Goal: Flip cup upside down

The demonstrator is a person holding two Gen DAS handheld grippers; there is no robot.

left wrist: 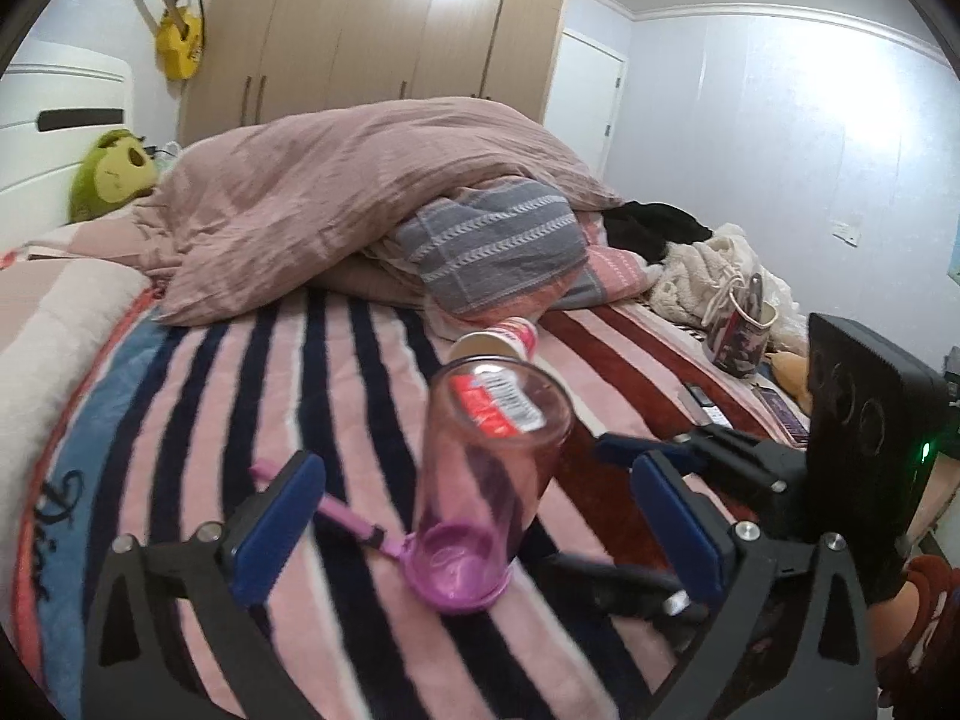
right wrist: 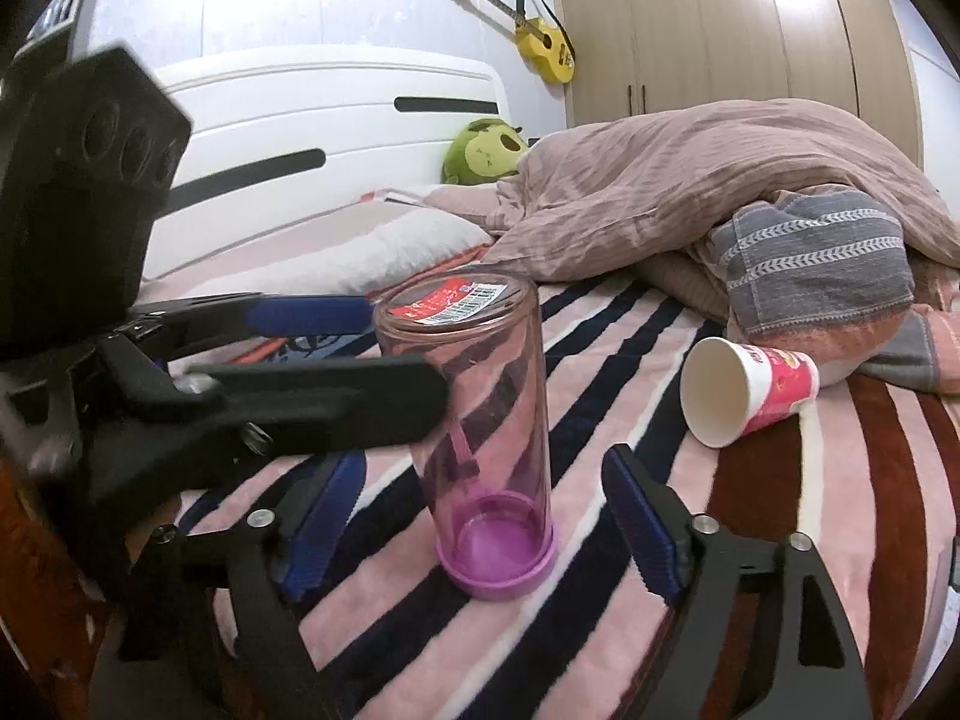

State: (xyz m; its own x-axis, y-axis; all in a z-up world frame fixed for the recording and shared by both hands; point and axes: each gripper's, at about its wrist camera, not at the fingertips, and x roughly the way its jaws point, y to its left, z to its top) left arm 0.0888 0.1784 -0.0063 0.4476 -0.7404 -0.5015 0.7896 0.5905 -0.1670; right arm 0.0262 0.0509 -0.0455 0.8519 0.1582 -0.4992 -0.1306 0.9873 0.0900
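Observation:
A tall clear pink plastic cup [left wrist: 486,480] stands on the striped blanket with its purple-rimmed mouth down and its labelled base up; it also shows in the right wrist view [right wrist: 480,420]. My left gripper [left wrist: 480,528] is open, its blue pads on either side of the cup's lower end and apart from it. My right gripper [right wrist: 480,534] is open, with the cup standing between its pads without touching. The left gripper's fingers [right wrist: 312,396] reach in from the left beside the cup.
A pink paper cup [right wrist: 750,390] lies on its side behind the tall cup, also in the left wrist view [left wrist: 498,342]. A pink stick [left wrist: 336,510] lies on the blanket. A rumpled duvet [left wrist: 360,192], clothes and a bag [left wrist: 738,330] crowd the far side of the bed.

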